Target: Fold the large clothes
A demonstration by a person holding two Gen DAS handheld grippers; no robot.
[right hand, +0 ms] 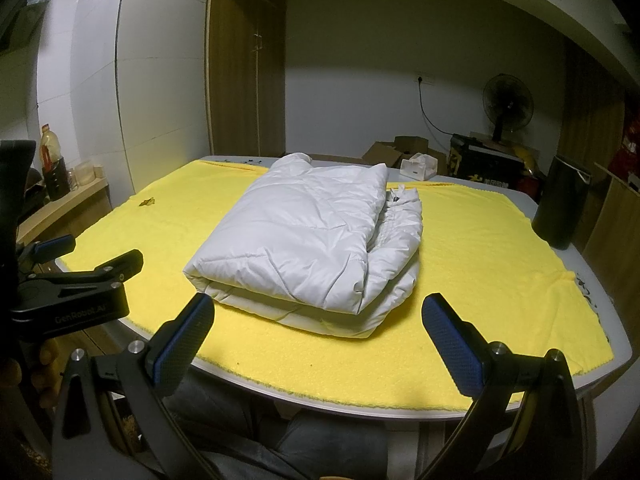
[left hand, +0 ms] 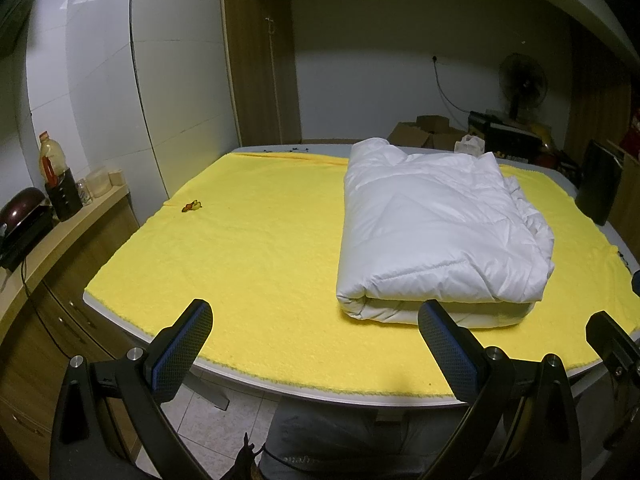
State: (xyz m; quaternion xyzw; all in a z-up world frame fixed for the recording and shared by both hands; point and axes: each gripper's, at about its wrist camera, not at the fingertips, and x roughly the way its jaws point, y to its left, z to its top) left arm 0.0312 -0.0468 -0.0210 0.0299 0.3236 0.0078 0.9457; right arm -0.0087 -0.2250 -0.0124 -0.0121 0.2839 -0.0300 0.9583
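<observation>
White puffer jacket [right hand: 308, 240] lies folded into a thick rectangular bundle on the yellow cloth [right hand: 480, 264] covering the table [right hand: 624, 344], toward the near edge, right of centre. Left gripper [left hand: 316, 356] hangs off the near edge, fingers spread wide, nothing between them. Right gripper [right hand: 318, 342] likewise released, just short of the bundle. Small scrap [left hand: 192, 206] near the cloth's left edge. Black cylinder [right hand: 562, 202] at the far right corner.

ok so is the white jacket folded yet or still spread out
Folded. The white jacket lies as a compact stacked bundle on the yellow cloth, layered edges showing at its near side. Both tongs are open and clear of it.
</observation>
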